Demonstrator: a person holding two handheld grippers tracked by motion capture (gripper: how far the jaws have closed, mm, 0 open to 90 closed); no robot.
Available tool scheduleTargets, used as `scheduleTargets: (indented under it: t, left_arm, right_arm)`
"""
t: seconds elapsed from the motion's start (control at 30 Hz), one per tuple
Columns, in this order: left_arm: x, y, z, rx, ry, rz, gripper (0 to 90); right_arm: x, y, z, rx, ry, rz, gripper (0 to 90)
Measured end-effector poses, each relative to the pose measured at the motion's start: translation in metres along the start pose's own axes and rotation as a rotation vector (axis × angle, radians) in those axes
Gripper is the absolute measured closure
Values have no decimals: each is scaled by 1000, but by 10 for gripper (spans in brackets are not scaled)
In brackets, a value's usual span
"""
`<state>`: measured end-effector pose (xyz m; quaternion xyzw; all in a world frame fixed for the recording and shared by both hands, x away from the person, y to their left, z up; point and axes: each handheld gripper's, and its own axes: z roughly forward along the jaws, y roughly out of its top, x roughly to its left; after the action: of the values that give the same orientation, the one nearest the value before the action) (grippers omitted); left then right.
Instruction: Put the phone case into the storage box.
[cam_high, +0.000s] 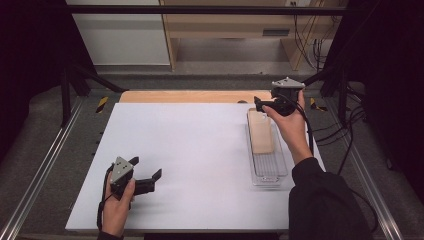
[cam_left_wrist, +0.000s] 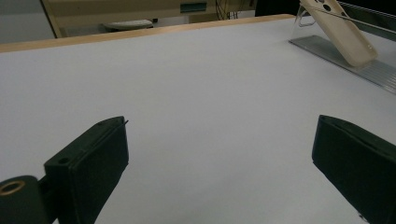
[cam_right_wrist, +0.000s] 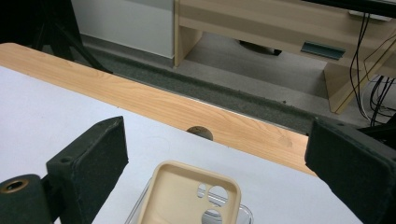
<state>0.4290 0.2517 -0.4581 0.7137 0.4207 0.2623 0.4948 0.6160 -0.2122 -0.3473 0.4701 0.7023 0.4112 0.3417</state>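
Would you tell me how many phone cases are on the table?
1. A beige phone case leans in the clear tray at the table's right side, its camera cutout at the far end, just below the open right gripper. None seems hidden.

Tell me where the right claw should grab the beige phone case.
Judging by its pose, grip the phone case across its two long edges near the camera-hole end, coming from above. That end leans raised on the far rim of the clear tray, so the edges look exposed there. The right claw, open, hangs above that end.
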Motion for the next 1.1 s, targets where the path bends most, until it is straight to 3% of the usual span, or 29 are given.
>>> scheduleTargets:
  t: [1.1]
  left_arm:
    - [0, 0, 0, 0, 7, 5, 31]
  right_arm:
    - [8, 5, -11, -42, 56, 5, 41]
